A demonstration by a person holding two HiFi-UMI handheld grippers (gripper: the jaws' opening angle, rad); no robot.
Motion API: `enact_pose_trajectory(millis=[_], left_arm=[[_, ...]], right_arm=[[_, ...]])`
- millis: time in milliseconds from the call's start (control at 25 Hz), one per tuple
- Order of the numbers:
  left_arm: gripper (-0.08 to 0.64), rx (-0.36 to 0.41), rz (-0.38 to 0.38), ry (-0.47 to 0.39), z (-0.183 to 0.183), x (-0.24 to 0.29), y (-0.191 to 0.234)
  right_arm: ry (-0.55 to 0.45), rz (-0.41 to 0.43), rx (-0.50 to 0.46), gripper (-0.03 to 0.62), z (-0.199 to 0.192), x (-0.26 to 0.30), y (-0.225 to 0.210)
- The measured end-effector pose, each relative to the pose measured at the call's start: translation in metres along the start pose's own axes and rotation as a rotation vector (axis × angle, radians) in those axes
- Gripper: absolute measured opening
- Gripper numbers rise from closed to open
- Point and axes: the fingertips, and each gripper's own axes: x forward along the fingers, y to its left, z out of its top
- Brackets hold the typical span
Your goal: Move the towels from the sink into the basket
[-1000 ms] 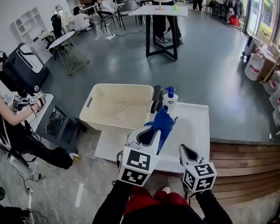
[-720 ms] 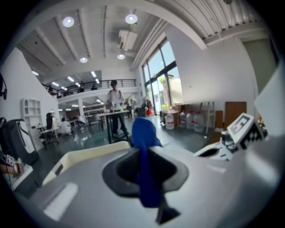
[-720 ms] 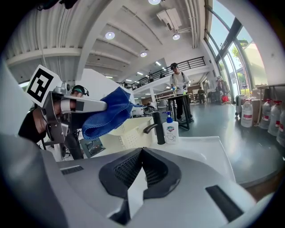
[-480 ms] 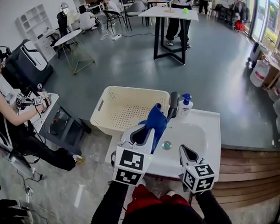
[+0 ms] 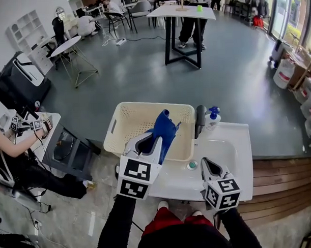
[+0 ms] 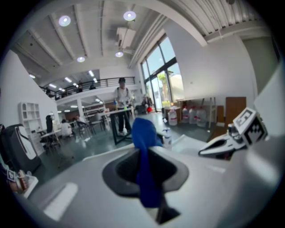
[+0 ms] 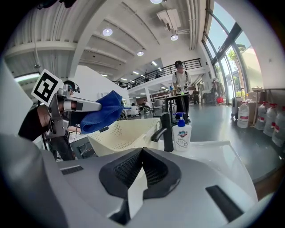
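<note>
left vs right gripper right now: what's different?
The left gripper has its fingers shut on the blue towel; the right gripper has its fingers together on nothing. In the head view the left gripper is over the cream basket, while the right gripper is at the near edge of the white sink. Shared: both point forward and slightly down, and each carries a marker cube.

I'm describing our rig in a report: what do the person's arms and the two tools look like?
The left tool and right tool have pale grey-white shells tapering forward, lined with dark padding. Each carries a cube of black-and-white square markers, the left cube and the right cube. The sleeves are black. No cables show.
</note>
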Motion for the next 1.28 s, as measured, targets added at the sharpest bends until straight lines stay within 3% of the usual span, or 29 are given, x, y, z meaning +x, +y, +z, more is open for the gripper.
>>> enact_pose_trajectory(millis=[320,600,840,1280], left_arm=[[0.052,0.047,-0.099,0.037,-0.016,0.03,0.023],[0.052,0.14,-0.219,0.07,-0.019,0.057,0.025],[0.052,0.232,-0.325,0.118,-0.03,0.084,0.022],[0.052,0.312,-0.475,0.184,-0.051,0.131,0.003]], right_arm=[[-0.005,-0.11,0.032,0.008,0.006,0.016,-0.006],[-0.01,-0.218,0.064,0.008,0.007,0.019,-0.01],[0.0,-0.285,0.091,0.008,0.002,0.019,-0.008],[0.028,-0.387,0.13,0.008,-0.005,0.014,-0.015]])
